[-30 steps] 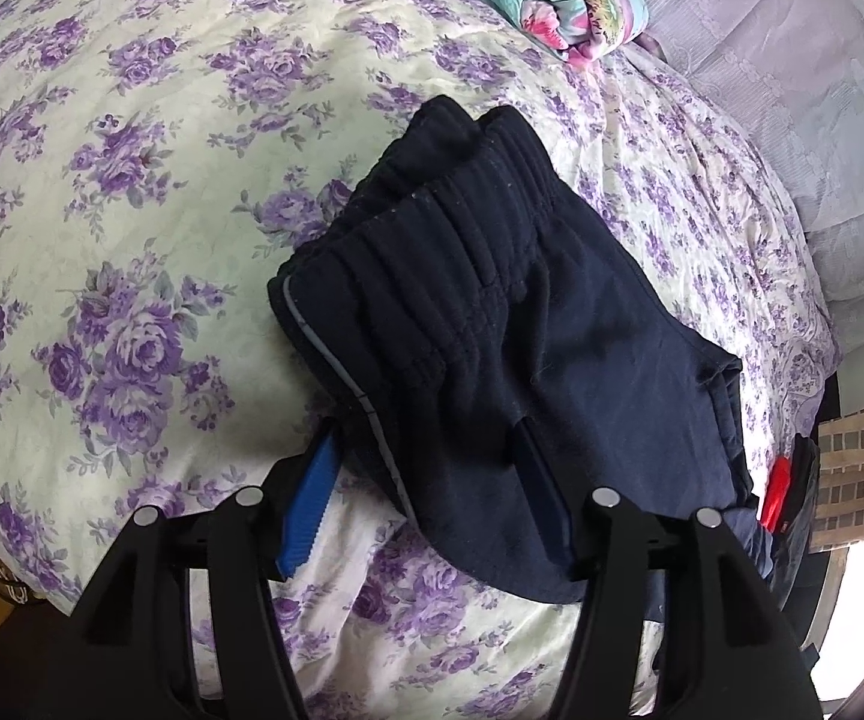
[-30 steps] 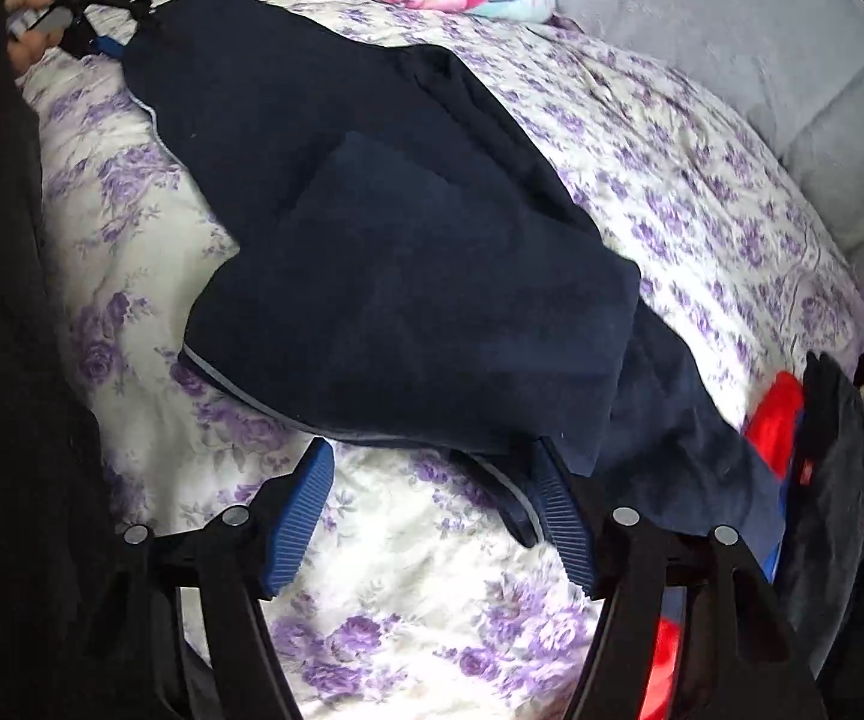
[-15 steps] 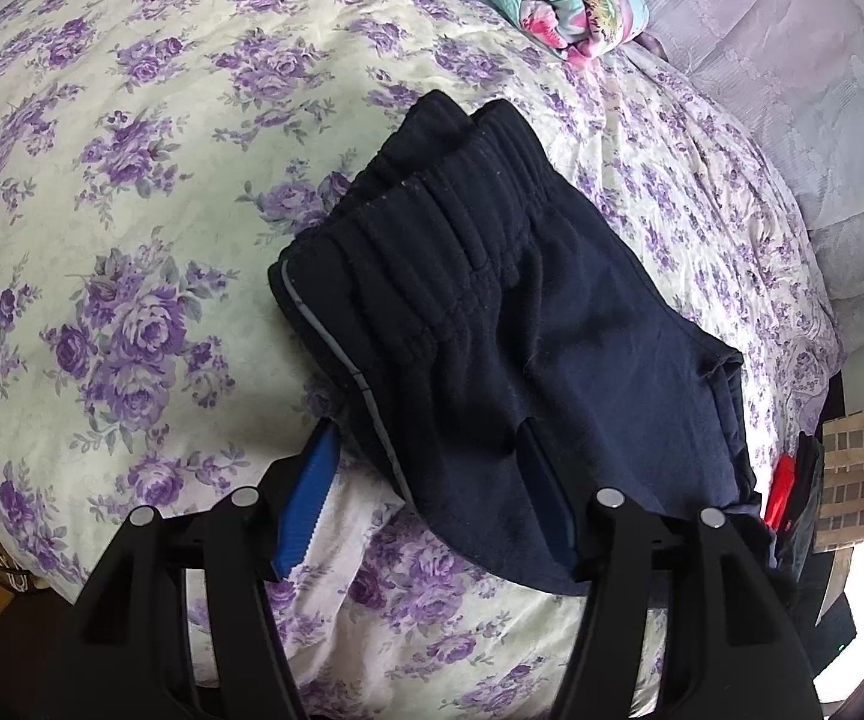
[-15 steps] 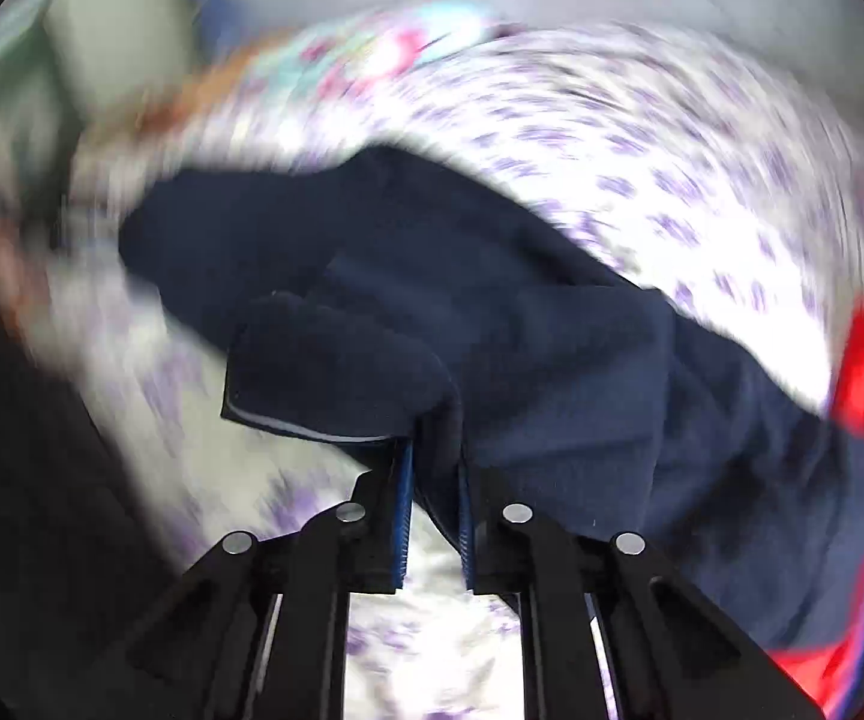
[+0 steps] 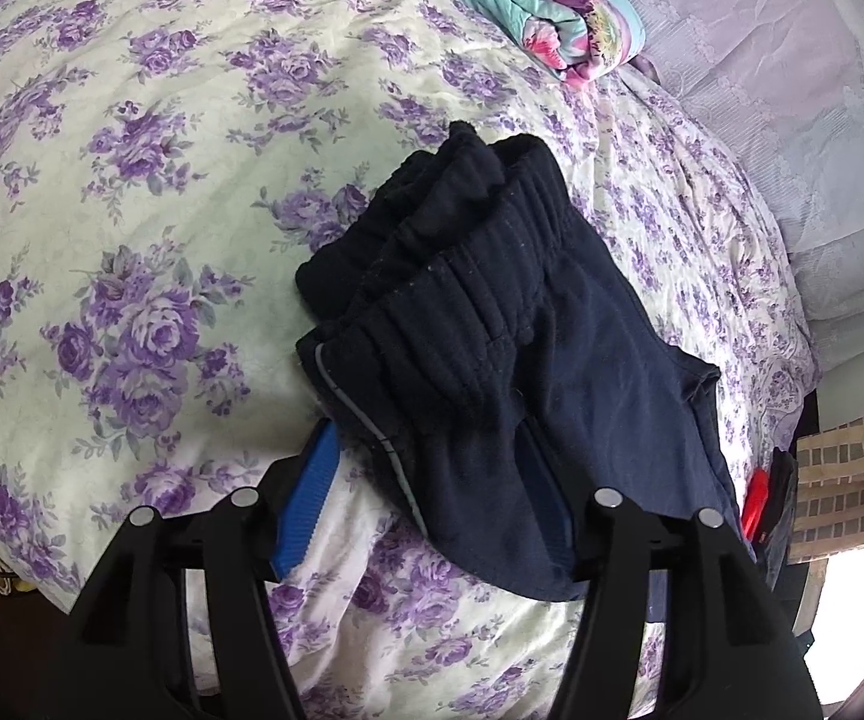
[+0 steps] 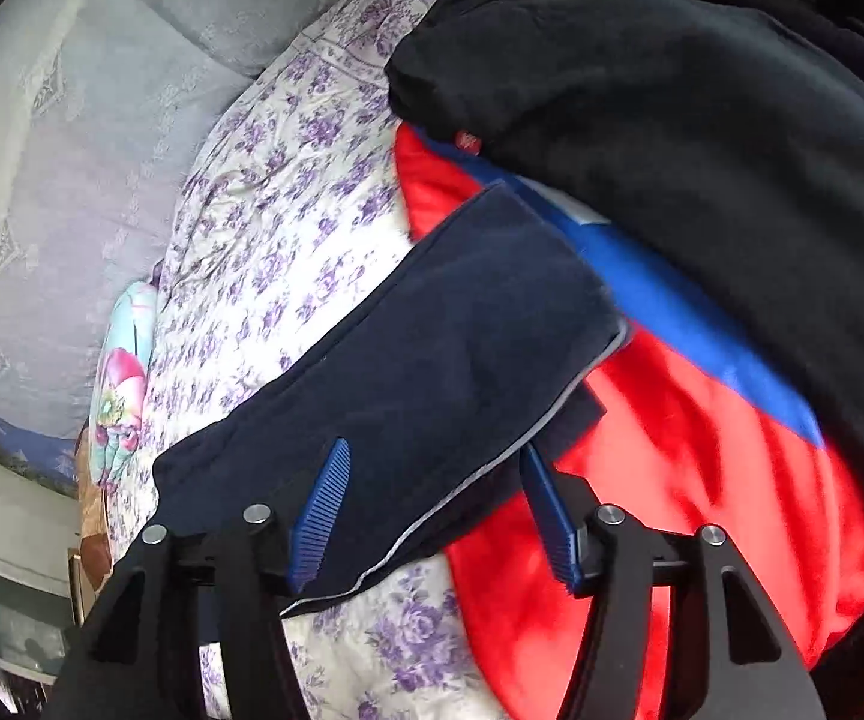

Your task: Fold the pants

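The dark navy pants (image 5: 492,354) lie folded into a thick bundle on the bedspread (image 5: 132,210) printed with purple roses, the gathered waistband turned toward the far side of the bed and a thin grey stripe running along the nearer left edge.

In the left wrist view the left gripper (image 5: 426,492) sits at the near edge of that bundle. Its jaws are closing, yet they stand well apart: the left blue pad rests on the bedspread just beside the striped edge, while the right pad is largely hidden under or behind the fabric. The near corner of the pants lies between the two fingers, and neither pad visibly presses on it.

In the right wrist view the right gripper (image 6: 432,510) has its jaws opening, spread around a flap of the same navy cloth (image 6: 408,360). The grey-piped edge runs diagonally between the pads, with cloth draped over the left finger; whether it touches the right pad cannot be told. Just right of the flap lies a red and blue garment (image 6: 672,450), with a black garment (image 6: 702,120) above it.
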Demonstrator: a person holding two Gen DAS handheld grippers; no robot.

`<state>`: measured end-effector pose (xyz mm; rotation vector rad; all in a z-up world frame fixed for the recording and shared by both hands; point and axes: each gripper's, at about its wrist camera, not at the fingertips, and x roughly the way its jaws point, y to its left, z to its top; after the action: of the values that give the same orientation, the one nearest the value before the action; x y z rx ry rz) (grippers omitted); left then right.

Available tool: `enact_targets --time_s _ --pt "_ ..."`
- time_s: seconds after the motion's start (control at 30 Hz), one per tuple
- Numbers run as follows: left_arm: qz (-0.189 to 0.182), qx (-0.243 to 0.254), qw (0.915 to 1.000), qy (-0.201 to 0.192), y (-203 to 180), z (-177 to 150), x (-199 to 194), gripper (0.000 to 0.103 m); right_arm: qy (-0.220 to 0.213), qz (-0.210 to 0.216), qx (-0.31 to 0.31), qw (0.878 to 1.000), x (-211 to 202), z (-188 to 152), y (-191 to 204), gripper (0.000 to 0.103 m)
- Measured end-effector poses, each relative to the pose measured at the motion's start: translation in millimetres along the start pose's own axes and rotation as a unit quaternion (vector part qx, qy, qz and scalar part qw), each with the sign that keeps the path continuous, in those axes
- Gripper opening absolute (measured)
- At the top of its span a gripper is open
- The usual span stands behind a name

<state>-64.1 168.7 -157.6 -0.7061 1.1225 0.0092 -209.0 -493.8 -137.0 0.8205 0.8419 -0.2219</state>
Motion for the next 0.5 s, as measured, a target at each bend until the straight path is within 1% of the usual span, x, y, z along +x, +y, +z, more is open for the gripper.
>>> enact_targets --time_s 0.07,0.13,0.23,0.33,0.37,0.43,0.5 --pt "-0.009 -0.009 0.9999 -0.001 1.7 2.8 1.5 0.049 0.000 -0.001 -0.006 1.000 -1.5 -3.1 6.5 0.060" --pt "-0.008 -0.011 0.9999 0.002 4.7 5.1 3.7 0.041 0.002 0.003 0.001 1.000 0.8 -3.9 7.8 0.060" --pt "-0.019 -0.010 0.9998 0.004 9.3 5.3 3.9 0.039 0.007 0.010 0.006 1.000 1.1 -6.6 6.3 0.060" --pt "-0.029 -0.013 0.9995 0.003 12.6 4.1 5.1 0.039 0.017 0.019 0.011 1.000 2.1 -13.6 7.4 0.060" --pt "-0.030 -0.013 0.9995 0.005 14.0 3.6 6.9 0.040 0.022 0.021 0.011 0.999 3.4 -15.9 7.8 0.060" --pt "-0.034 -0.024 0.9991 0.008 20.2 1.9 11.5 0.048 0.032 0.021 0.010 0.999 7.0 -20.2 8.9 0.060" --pt "-0.050 -0.043 0.9978 0.003 25.2 1.7 13.7 0.048 0.039 0.024 0.013 0.999 11.6 -23.5 9.1 0.060"
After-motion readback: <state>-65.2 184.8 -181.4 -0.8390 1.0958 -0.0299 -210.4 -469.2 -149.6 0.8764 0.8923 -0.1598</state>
